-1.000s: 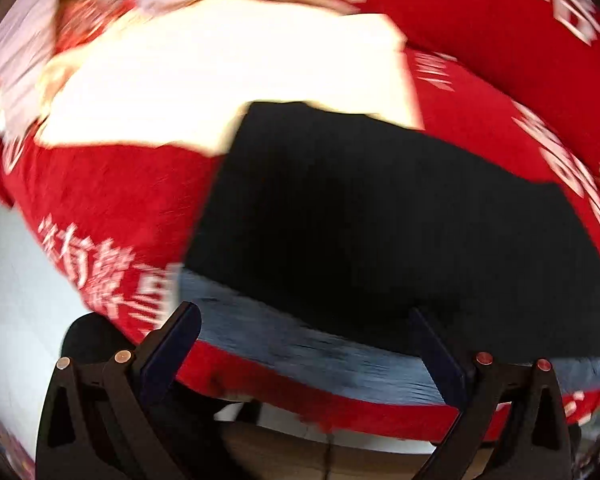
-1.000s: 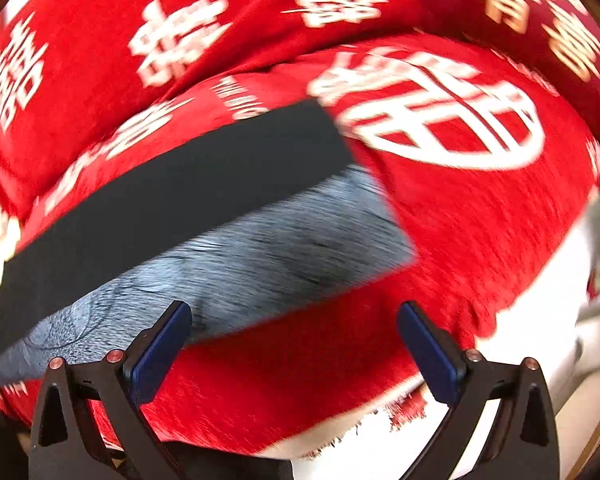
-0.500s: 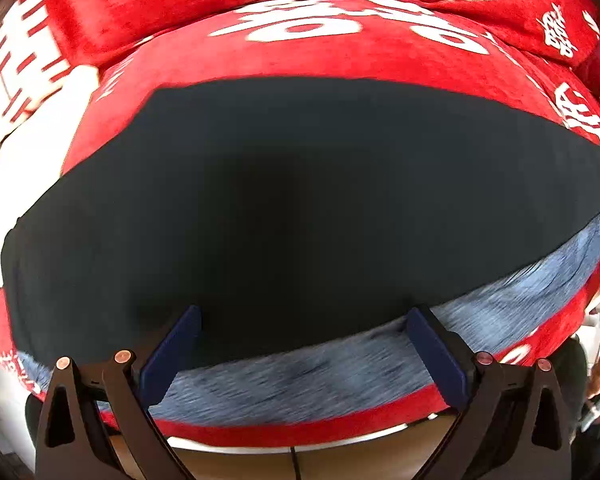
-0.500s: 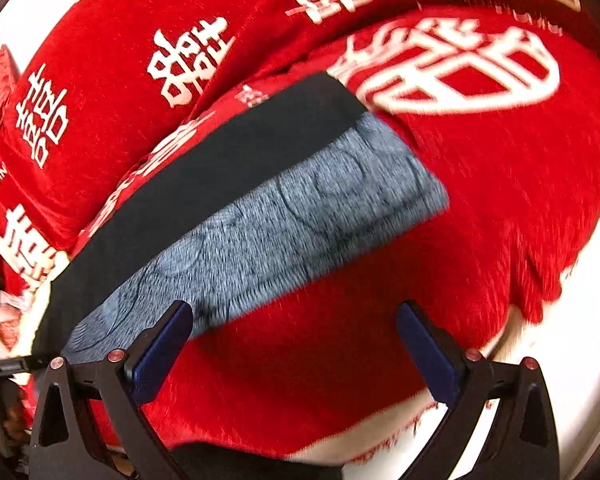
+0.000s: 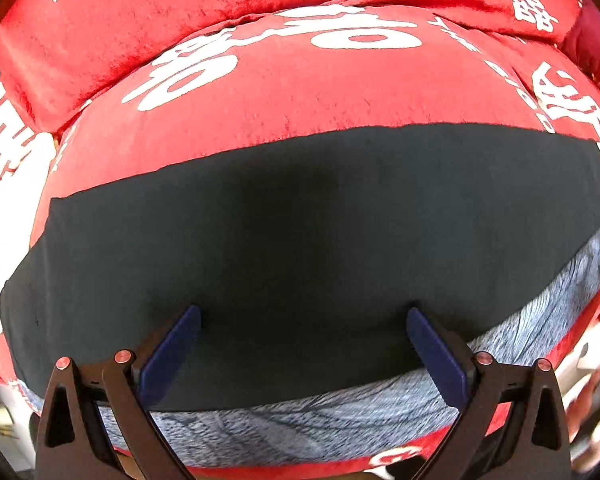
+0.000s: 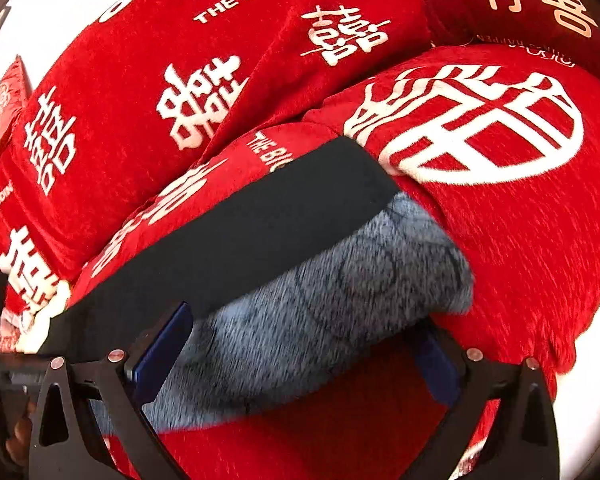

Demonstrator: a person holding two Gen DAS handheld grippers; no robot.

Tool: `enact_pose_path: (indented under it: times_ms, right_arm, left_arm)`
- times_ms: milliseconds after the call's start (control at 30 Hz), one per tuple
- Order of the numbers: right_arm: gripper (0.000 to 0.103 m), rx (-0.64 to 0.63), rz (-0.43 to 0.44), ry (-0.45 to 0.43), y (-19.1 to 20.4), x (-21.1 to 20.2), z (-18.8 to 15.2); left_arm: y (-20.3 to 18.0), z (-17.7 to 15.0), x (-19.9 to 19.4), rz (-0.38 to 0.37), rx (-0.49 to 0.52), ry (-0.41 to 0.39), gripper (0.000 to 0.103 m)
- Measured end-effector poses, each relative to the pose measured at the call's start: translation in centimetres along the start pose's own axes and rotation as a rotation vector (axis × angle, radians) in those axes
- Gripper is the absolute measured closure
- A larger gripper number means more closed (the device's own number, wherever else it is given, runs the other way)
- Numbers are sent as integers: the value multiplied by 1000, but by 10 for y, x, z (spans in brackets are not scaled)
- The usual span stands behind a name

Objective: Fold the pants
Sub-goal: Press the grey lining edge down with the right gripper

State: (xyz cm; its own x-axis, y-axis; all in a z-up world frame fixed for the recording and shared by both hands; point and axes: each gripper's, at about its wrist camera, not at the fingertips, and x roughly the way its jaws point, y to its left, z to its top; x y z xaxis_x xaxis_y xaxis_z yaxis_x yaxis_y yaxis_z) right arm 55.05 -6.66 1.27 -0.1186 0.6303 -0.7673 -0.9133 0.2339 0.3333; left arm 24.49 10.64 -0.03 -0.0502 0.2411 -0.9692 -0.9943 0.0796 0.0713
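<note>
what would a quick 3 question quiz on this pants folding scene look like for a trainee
1. True or false: the left hand-held gripper is shut on the pants.
2. What colour is the fuzzy inner side of the pants that shows along the near edge? A) blue-grey B) yellow C) green
3. Fill in: the pants lie on a ____ cover printed with white characters.

Key
1. False: its jaws stand wide open, with black cloth between them, and it grips nothing. The right hand-held gripper is open too.
2. A: a blue-grey band runs beside the black outer side.
3. red
</note>
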Motion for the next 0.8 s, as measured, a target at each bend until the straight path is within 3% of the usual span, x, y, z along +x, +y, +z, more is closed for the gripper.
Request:
enact_pose_path:
  times_ms: [167,467,533,600,800]
  right_arm:
    - [0,-53,-8,1,5,-3,-17]
    - [1,-94,-29,-9,18,33,32]
    - [8,-97,-40,1,20,33,32]
    - [34,-87,-73,6,15,31,31]
    - [55,-23,-29,39,3,26,43]
  left_arm:
    - [-7,3,1,-3,-19,-21,0]
    - [-7,-2,0,-16,-20,-24,0]
    - [-7,-2,1,-20,-19,-26,0]
    - [-7,-2,1,-20,-18,-32,0]
    - [-7,-2,1,-25,-16,-30,0]
